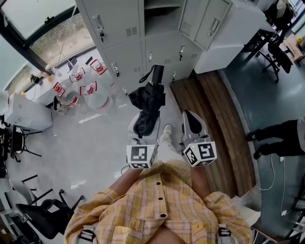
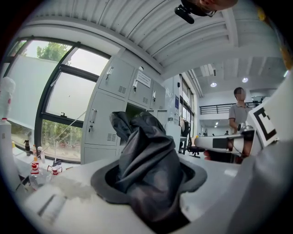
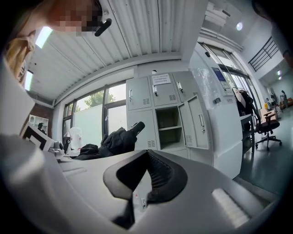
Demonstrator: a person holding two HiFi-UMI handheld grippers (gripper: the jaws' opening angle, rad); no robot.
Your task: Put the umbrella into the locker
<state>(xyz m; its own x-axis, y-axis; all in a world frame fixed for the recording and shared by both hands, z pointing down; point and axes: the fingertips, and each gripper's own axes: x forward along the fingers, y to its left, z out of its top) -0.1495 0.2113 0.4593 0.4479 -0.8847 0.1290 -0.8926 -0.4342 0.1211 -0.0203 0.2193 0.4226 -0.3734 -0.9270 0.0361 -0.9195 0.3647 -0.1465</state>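
A folded black umbrella (image 1: 148,102) sticks out forward from my left gripper (image 1: 145,129), which is shut on its bunched fabric (image 2: 149,169); its handle (image 1: 157,72) points toward the grey lockers (image 1: 121,28). One locker compartment (image 1: 161,8) stands open, with its door (image 1: 210,21) swung to the right. My right gripper (image 1: 189,116) is beside the left one, shut, with nothing between its pads. The right gripper view shows the umbrella (image 3: 114,140) to the left and the open locker (image 3: 168,124) straight ahead.
Several water jugs with red caps (image 1: 78,88) stand on the floor left of the lockers. A wooden strip (image 1: 217,119) runs along the right. Someone's legs (image 1: 276,140) are at the right edge. Office chairs (image 1: 279,52) stand at the far right, and a black chair (image 1: 43,214) at the lower left.
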